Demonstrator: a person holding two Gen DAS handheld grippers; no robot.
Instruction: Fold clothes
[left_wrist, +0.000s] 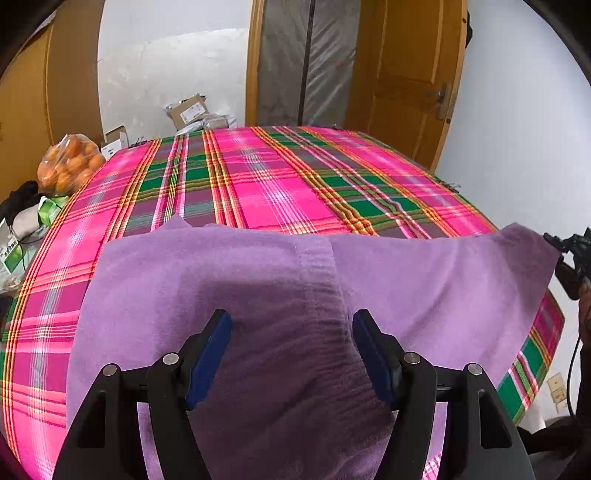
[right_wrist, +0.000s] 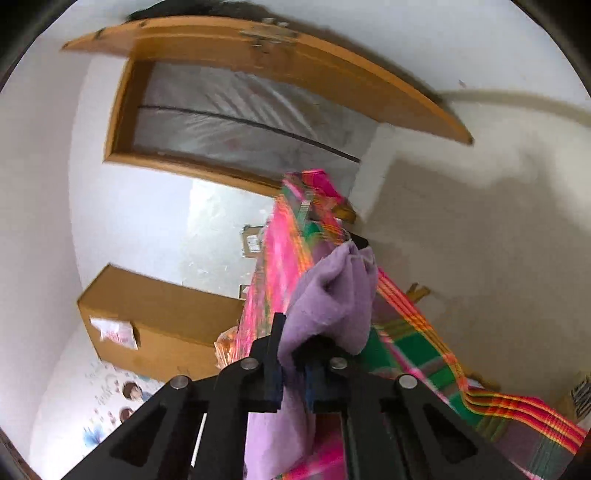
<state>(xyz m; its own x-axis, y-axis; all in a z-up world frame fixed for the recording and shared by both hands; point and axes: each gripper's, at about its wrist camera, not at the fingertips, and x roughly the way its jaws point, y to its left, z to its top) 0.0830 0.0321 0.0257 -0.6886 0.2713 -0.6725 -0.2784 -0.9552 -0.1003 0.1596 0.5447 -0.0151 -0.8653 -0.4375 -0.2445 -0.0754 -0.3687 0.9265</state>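
Your right gripper (right_wrist: 291, 354) is clenched on a bunched fold of the purple cloth (left_wrist: 229, 280), holding its corner up at three o'clock in the left view. Your left gripper (left_wrist: 291, 332) hangs released, fingers apart above the cloth, which lies spread on the plaid table cover (left_wrist: 258, 177).
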